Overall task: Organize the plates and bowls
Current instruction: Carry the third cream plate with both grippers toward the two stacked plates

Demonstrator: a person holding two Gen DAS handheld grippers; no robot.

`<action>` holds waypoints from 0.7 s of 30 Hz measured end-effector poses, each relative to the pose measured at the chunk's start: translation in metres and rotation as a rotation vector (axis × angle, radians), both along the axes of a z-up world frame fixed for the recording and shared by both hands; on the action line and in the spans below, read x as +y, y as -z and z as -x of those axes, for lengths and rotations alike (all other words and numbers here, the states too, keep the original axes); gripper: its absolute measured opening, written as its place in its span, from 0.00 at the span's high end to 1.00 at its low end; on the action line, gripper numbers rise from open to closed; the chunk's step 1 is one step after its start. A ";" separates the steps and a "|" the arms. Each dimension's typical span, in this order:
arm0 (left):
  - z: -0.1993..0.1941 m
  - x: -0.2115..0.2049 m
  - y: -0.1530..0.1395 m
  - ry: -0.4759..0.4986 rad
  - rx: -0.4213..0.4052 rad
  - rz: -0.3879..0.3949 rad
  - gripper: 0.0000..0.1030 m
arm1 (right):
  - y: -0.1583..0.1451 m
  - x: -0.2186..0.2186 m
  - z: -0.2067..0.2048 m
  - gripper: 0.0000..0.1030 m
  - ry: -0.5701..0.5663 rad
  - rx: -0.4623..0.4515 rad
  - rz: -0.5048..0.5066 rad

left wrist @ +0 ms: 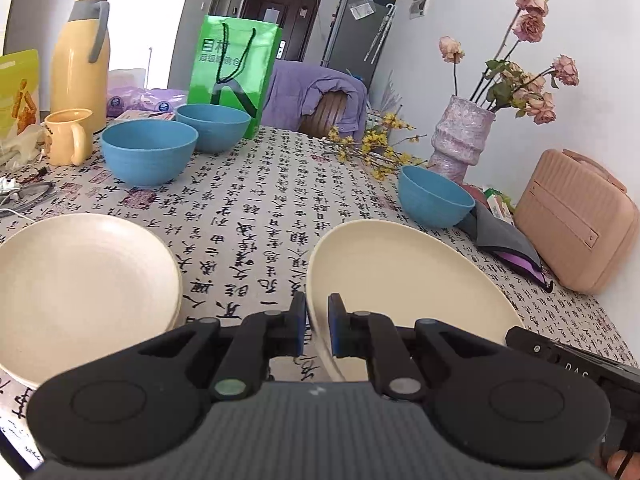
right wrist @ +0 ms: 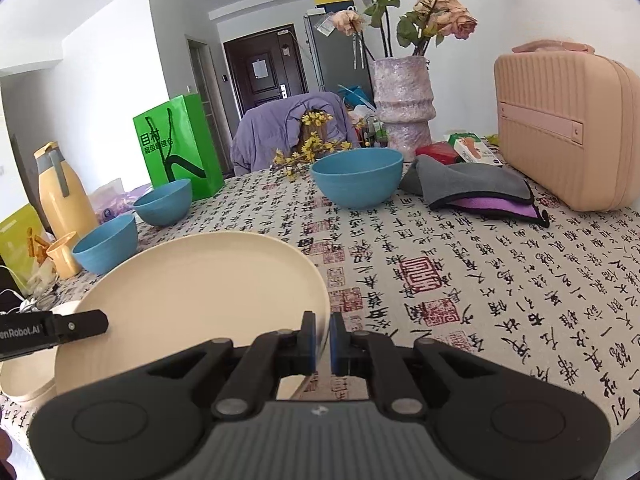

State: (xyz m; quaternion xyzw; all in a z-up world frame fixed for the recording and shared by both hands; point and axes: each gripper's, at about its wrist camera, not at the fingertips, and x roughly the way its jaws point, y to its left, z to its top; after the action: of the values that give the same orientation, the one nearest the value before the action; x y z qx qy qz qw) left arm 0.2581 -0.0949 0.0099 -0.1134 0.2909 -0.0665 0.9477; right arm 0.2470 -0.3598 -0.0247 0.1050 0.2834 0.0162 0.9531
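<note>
We hold one cream plate (left wrist: 408,276) between both grippers: our left gripper (left wrist: 317,328) pinches its left rim, our right gripper (right wrist: 323,344) its right rim, jaws narrow. The plate hangs tilted just right of the plate stack (left wrist: 80,280), with three blue bowls (left wrist: 149,152) beyond

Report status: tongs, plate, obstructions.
Left tongs and right tongs both shut on cream plate, lifted. Plate stack waits left. Nothing between them.
</note>
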 end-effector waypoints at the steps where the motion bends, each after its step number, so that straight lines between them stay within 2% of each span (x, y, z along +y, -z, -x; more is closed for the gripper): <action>1: 0.000 0.008 0.000 -0.012 0.000 0.003 0.89 | -0.001 0.005 -0.002 0.93 -0.010 -0.001 -0.004; 12: 0.004 0.101 -0.005 -0.144 -0.035 0.001 0.89 | -0.006 0.098 -0.038 0.93 -0.162 0.002 0.000; 21: 0.004 0.176 0.005 -0.231 -0.013 -0.006 0.89 | -0.003 0.182 -0.064 0.93 -0.272 0.021 0.002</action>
State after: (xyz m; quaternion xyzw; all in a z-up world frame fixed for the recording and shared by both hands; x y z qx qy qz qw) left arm 0.2542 0.0816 0.0047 -0.1430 0.2697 0.0432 0.9513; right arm 0.3110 -0.1775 -0.0217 0.0650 0.3050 0.1437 0.9392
